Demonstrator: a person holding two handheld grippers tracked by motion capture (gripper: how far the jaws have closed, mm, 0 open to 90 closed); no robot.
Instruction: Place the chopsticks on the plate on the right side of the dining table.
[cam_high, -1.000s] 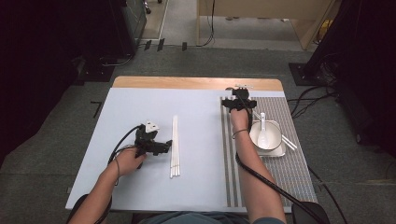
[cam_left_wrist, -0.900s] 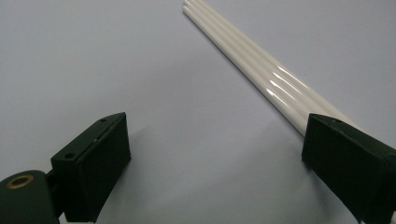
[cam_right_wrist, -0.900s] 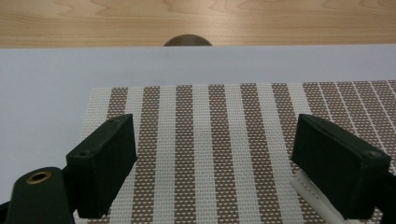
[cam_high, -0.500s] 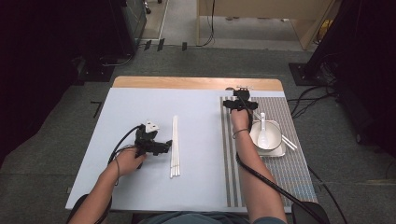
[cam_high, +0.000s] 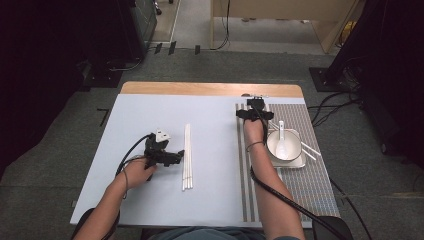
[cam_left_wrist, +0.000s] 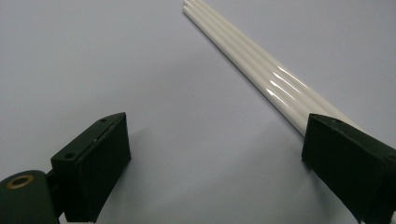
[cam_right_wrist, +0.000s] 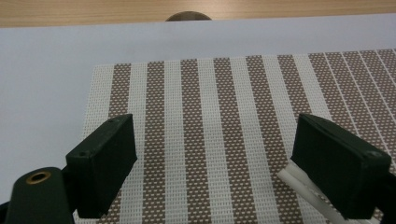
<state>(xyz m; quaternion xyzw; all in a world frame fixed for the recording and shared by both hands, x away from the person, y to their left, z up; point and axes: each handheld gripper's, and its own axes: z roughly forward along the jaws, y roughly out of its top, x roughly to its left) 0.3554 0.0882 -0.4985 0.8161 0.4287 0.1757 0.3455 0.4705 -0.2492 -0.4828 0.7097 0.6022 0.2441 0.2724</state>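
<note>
table (cam_high: 150, 110): pale blue sheet, striped placemat (cam_high: 310, 175) on right part. white chopsticks (cam_high: 187, 156) lie left of placemat, long axis running away from person. left gripper (cam_high: 172, 159) just left of chopsticks, nearer hand, jaws spread wide, empty. right gripper (cam_high: 255, 114) over placemat's far left corner, jaws spread, empty.

Chopsticks (cam_high: 187, 156) mid-table, left of placemat (cam_high: 305, 180) bearing tray (cam_high: 300, 162), bowl (cam_high: 284, 145), spoon (cam_high: 281, 137).

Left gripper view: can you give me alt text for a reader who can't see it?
The left gripper hangs open just above a pale blue table cover, its two black jaws spread wide. A bundle of glossy white chopsticks runs diagonally toward the right-hand jaw, ungripped.
</note>
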